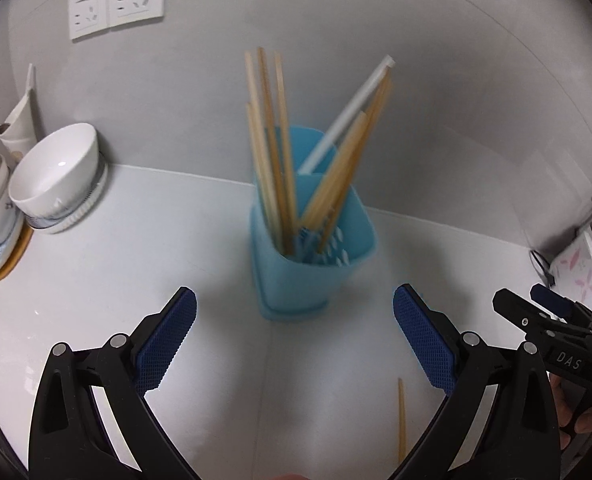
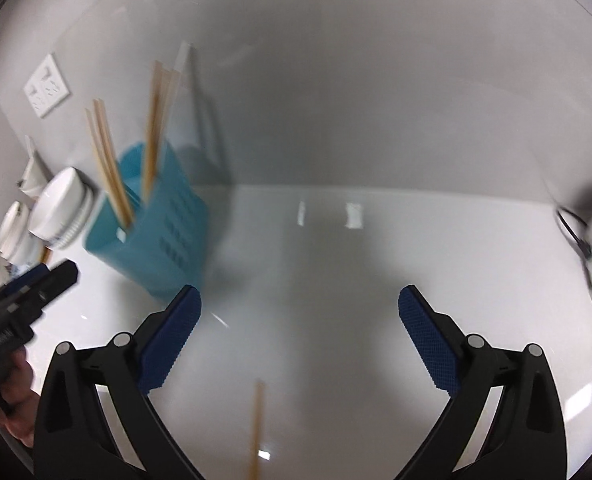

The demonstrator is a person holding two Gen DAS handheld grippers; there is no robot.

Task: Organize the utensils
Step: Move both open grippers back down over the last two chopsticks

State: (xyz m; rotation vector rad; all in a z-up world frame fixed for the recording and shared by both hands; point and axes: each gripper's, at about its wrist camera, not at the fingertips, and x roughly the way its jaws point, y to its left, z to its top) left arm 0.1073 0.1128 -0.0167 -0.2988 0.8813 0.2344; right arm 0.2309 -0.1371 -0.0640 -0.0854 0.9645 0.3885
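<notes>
A blue plastic utensil holder (image 1: 311,256) stands on the white counter near the wall, with several wooden chopsticks (image 1: 272,140) and a white stick (image 1: 347,116) leaning in it. My left gripper (image 1: 296,312) faces the holder from the near side, open, nothing between its pads. One loose wooden chopstick (image 1: 402,424) lies on the counter near the front. In the right wrist view the holder (image 2: 152,232) sits at the left, and the loose chopstick (image 2: 256,428) lies just below my right gripper (image 2: 299,308), which is open and holds nothing.
White bowls (image 1: 56,172) stacked on plates stand at the left by the wall, under two wall sockets (image 1: 116,0). A cable (image 2: 579,248) and a flowered box (image 1: 579,272) lie at the right. The other gripper (image 1: 551,320) and a hand show at the right edge.
</notes>
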